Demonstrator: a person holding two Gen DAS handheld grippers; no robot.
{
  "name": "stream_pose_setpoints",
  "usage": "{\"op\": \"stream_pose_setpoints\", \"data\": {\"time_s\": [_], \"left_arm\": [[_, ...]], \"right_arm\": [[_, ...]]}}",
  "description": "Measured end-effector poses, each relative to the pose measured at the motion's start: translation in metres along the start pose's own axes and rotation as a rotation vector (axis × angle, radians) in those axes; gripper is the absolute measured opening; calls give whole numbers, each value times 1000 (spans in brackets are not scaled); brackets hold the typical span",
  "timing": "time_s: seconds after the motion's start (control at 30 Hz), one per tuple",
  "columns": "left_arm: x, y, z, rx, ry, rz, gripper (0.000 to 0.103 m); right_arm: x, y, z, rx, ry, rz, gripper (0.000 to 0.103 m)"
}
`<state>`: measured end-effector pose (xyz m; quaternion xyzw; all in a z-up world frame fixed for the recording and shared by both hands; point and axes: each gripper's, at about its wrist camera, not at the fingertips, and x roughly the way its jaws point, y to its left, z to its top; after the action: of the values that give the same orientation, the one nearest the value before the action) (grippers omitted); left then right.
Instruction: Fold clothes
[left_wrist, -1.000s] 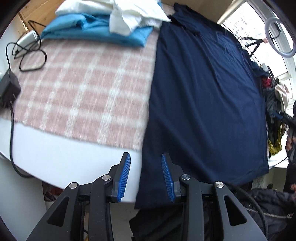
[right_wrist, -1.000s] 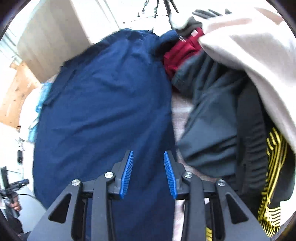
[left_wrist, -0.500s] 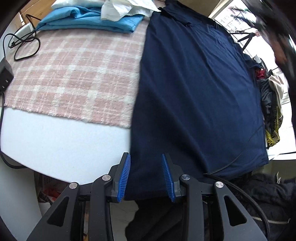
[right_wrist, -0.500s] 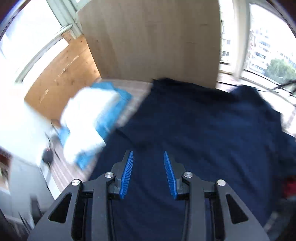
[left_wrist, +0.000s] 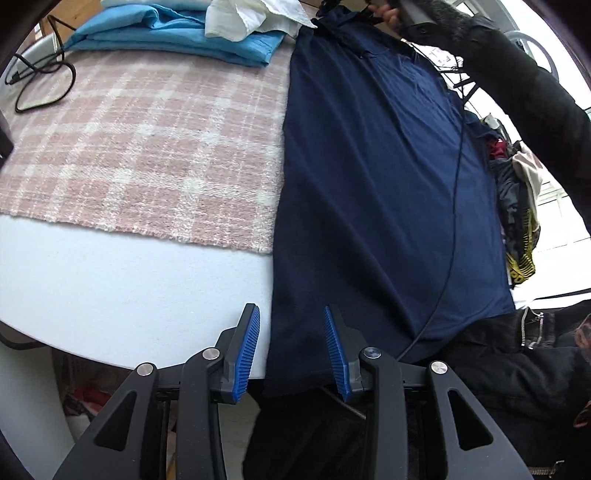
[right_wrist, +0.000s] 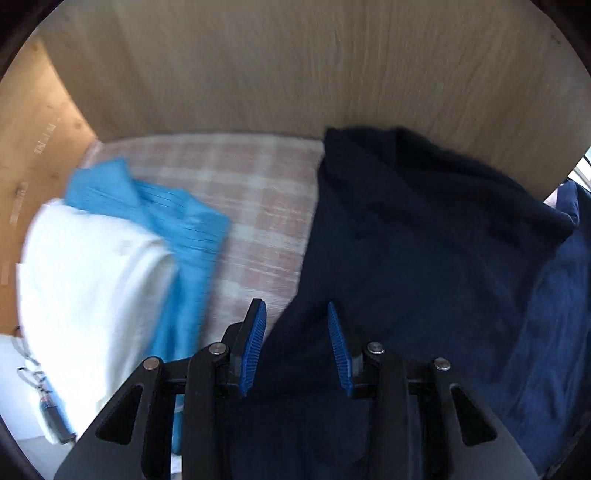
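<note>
- The navy shirt (left_wrist: 384, 192) lies flat along the right side of the table (left_wrist: 110, 288), partly on the pink checked blanket (left_wrist: 147, 147), with its hem hanging over the near table edge.
- The left gripper (left_wrist: 291, 350) hovers at the shirt's near left hem corner; the jaws stand apart, and the pads appear to press on no cloth.
- The right gripper (right_wrist: 297, 347) hovers at the far collar-and-shoulder end, jaws apart and gripping nothing.
- Risk: closing either gripper beside the edge, not across it, catches no cloth or only one layer, and the fold line then skews.
- Risk: a black cable (left_wrist: 456, 206) trails across the shirt; a fold can trap it or drag the fabric.
- Risk: the folded blue garment (right_wrist: 173, 236) and white garment (right_wrist: 92, 280) sit just beside the collar end; a wide sweep of the right gripper can disturb that stack.
- Risk: the overhanging hem can pull the shirt off the table if only one corner is lifted.
</note>
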<state>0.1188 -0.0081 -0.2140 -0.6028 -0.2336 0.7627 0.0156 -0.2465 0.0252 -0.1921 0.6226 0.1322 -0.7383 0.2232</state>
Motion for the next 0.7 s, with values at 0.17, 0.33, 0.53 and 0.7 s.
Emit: {"op": "stream_pose_setpoints", "data": {"time_s": [0.17,0.33,0.53,0.7], "left_arm": [[8,-8,4,14,-1,-14,34],[12,-13,1,1,-31,16,28],[-11,5,-25,-137,-105,46,6],[-19,10,-53,-281,-113,35,30]], "right_arm": [[1,9,-1,-64,3,-37,34],[-4,12,-3,-114,16,-13,17],[-9,10,-7,-134,11,23,10],[-13,11,-11,-142,0,32,10]]}}
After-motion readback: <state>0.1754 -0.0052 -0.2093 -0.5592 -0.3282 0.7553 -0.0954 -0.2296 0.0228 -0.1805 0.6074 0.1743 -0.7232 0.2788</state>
